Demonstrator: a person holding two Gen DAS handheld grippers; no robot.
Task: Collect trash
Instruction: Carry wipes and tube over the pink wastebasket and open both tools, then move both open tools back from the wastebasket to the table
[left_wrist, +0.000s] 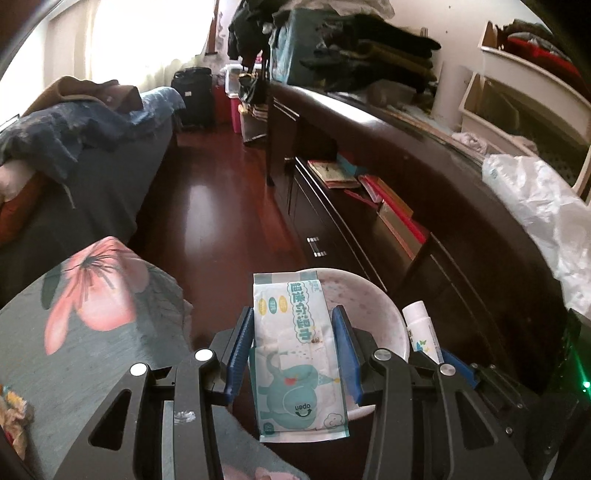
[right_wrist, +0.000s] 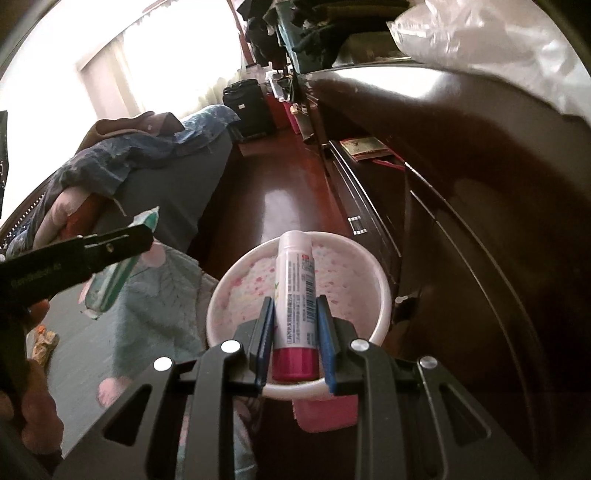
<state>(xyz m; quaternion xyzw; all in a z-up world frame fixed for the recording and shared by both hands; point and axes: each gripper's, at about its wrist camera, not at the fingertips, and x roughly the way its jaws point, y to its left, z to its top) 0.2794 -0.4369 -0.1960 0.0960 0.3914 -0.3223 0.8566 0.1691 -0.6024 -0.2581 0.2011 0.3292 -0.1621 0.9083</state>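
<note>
My left gripper (left_wrist: 293, 334) is shut on a wet-wipes pack (left_wrist: 295, 347) with a green elephant print, held upright over the left rim of a white bin (left_wrist: 373, 299). My right gripper (right_wrist: 293, 325) is shut on a white tube with a pink cap (right_wrist: 295, 295), held directly above the bin (right_wrist: 376, 280), whose inside is white with pink speckles. The tube also shows in the left wrist view (left_wrist: 421, 328) at the bin's right. The left gripper and the wipes pack (right_wrist: 114, 284) show at the left of the right wrist view.
A dark wooden cabinet (left_wrist: 424, 184) with books on a shelf runs along the right. A crumpled white plastic bag (left_wrist: 535, 199) lies on its top. A floral cloth (left_wrist: 92, 314) covers a surface at the left. A bed (left_wrist: 74, 166) stands beyond, across a red wood floor (left_wrist: 221, 206).
</note>
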